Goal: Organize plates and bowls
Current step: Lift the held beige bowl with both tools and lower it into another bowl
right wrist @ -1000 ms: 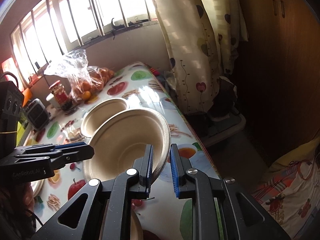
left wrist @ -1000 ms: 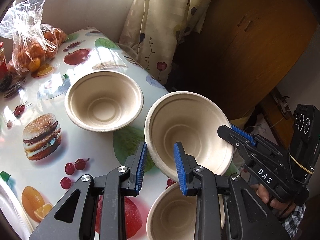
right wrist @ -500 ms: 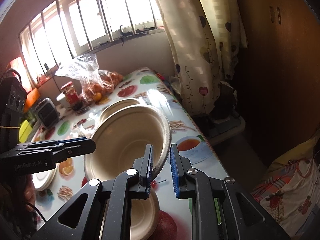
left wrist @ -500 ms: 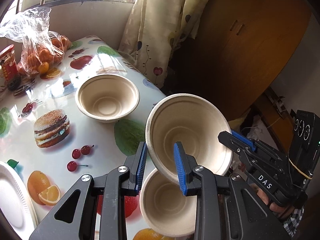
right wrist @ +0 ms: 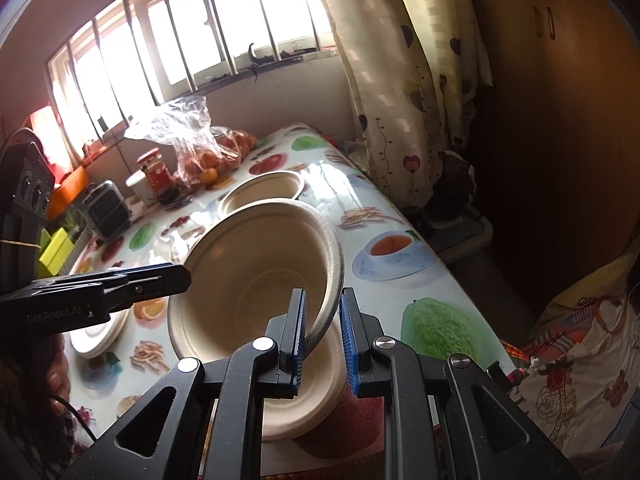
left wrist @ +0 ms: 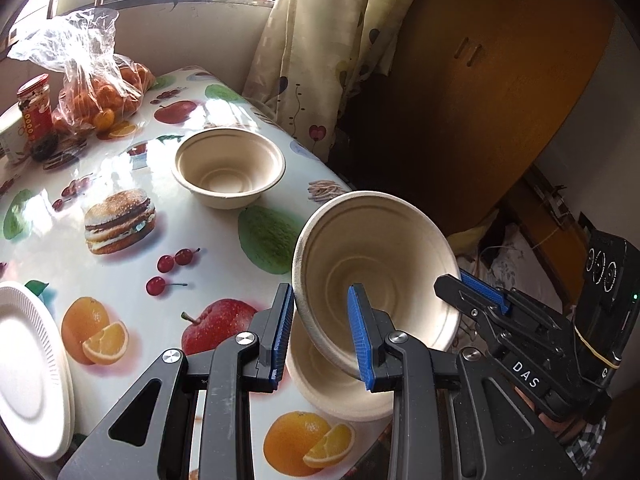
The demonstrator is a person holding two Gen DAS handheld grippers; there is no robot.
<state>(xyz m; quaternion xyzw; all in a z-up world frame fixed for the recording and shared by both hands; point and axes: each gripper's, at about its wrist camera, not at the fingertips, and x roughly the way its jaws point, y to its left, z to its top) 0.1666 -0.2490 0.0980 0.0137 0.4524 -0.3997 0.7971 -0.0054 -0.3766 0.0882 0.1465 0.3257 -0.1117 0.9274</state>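
Both hands had drawn back along the surface point(left wrist: 120, 280), carrying one bowl point(left wrist: 376, 272) tilted above a second bowl point(left wrist: 340, 388) at the near edge. The right tongs point(right wrist: 322, 334) clenched its rim; the left tongs point(left wrist: 318, 332) straddled it, grip unclear. A third bowl point(left wrist: 228, 168) and white plates point(left wrist: 28, 368) remained unstacked.

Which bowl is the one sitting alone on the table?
Start at the fruit-print table. Toward its window end, past the burger picture, stands a beige pulp bowl. Unlike the other two bowls, nothing holds or overlaps it.
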